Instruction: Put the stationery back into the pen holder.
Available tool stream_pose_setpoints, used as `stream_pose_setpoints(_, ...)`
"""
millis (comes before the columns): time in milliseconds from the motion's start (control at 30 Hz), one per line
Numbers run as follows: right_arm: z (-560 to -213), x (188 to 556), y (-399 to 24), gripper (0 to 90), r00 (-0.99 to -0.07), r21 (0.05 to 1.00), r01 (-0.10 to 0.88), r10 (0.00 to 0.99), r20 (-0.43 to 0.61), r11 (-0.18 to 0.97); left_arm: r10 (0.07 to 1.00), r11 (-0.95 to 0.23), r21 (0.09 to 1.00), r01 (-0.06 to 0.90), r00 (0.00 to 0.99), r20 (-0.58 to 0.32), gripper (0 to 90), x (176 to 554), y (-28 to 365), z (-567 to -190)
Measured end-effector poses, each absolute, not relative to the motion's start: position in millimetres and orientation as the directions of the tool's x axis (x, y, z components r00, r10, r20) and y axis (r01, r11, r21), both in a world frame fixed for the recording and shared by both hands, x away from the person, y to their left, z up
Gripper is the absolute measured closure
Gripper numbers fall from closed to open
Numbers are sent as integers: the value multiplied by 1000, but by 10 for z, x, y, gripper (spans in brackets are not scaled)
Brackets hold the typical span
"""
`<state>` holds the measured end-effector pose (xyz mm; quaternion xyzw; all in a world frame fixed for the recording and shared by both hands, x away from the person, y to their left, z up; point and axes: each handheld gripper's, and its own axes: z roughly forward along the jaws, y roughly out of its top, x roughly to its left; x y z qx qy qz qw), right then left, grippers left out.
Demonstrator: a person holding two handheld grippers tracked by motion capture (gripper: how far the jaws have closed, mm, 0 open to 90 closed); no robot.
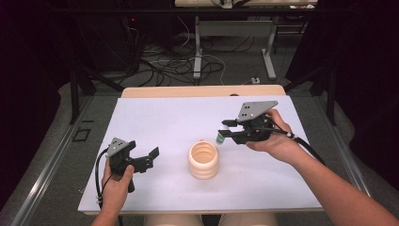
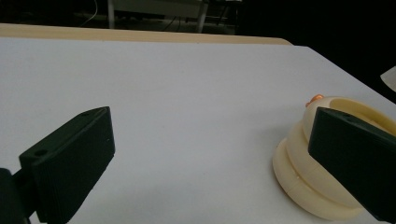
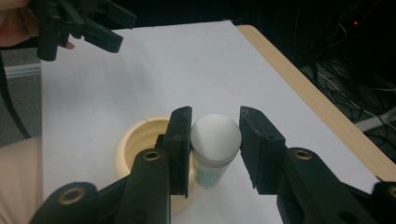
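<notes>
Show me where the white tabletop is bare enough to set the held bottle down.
Bare: the far half of the white tabletop, and the stretch between the left gripper and the cream ribbed cup. Crowded: the spot right of the cup, where the right gripper holds the white-capped bottle.

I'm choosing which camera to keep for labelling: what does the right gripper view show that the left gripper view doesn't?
Right gripper view alone: a small white-capped bottle clamped between the right tool jaws, held above the table beside the pot, with the left tool and a hand farther off.

Left gripper view alone: the left tool's own jaws spread wide with nothing between them, and a small orange thing at the pot's rim.

Both: the ribbed cream pot and the white table.
</notes>
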<state>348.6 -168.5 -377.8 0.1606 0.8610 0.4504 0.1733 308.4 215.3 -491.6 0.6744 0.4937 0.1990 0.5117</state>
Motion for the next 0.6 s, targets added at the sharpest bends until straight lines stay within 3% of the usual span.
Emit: stream_pose_setpoints(600, -3987, 3478, -1314, 647, -925, 824, 147, 372, -82, 548, 873, 13, 886, 463, 427, -235, 5, 3077, 2172, -4916)
